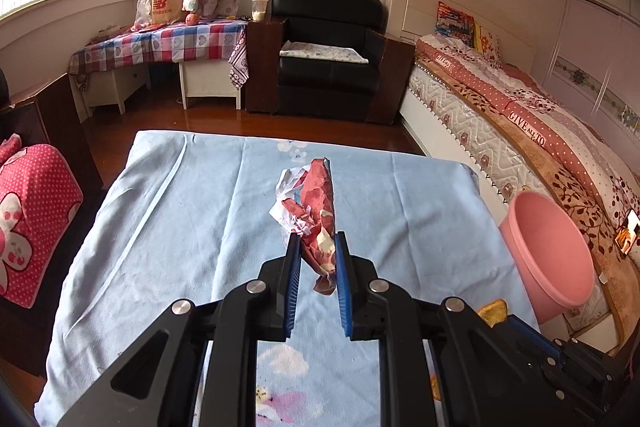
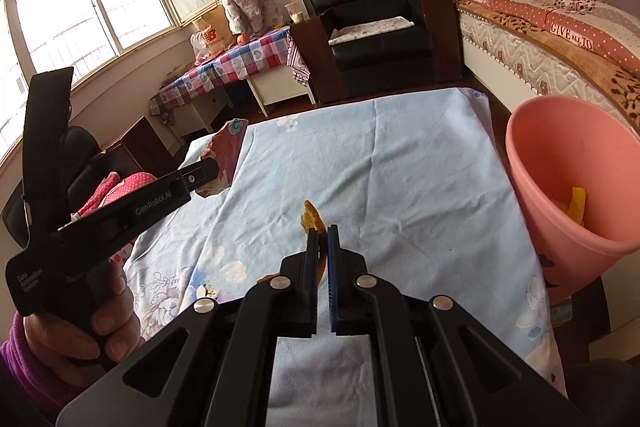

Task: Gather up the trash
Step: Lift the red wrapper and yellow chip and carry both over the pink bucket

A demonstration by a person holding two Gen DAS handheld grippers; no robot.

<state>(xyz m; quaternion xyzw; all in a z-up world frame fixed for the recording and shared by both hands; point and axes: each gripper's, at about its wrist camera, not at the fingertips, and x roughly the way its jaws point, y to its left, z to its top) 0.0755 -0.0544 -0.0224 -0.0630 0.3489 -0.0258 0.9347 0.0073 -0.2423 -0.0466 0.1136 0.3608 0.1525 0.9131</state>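
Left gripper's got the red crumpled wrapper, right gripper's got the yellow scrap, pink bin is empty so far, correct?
Not quite: the pink bin is not empty. The right wrist view shows a yellow piece already lying inside it. The rest holds: the left gripper is shut on the red crumpled wrapper, and the right gripper is shut on the yellow scrap.

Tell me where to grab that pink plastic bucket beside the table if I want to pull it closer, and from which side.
Take the pink plastic bucket by its rim, on the edge nearest the blue cloth-covered table, coming from above. It stands upright with its mouth open, so one finger can likely slip inside the thin wall. Both claws are full now, so free one first.
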